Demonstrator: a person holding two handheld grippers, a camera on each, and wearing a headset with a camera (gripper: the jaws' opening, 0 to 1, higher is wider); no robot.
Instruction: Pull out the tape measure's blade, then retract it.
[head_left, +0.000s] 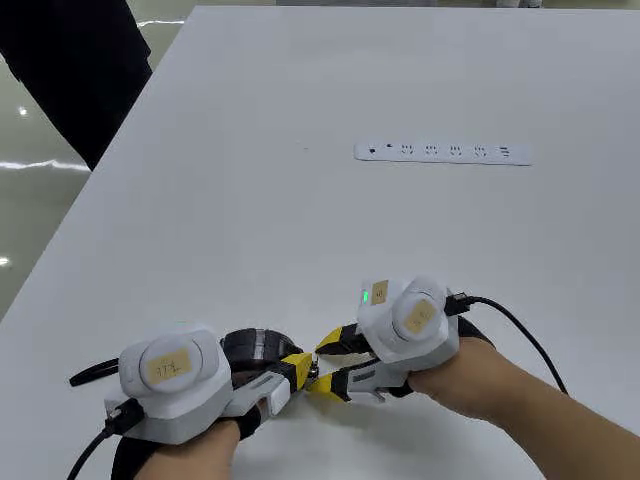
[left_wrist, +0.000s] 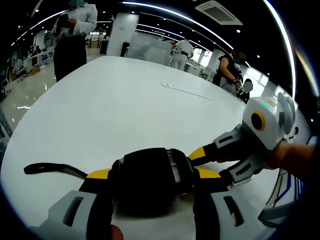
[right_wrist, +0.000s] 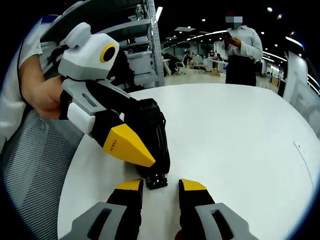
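The black tape measure rests on the white table at the near edge. My left gripper is shut on its case, one jaw on each side, and the case shows large in the left gripper view. A black wrist strap trails off to the left. My right gripper faces it from the right, open. The blade's small end hook lies in the gap between its yellow fingertips, at the foot of the case.
A white power strip lies farther back on the table, right of centre. The table's left edge drops to a glossy floor. A person stands beyond the far end. Cables run from both grippers toward me.
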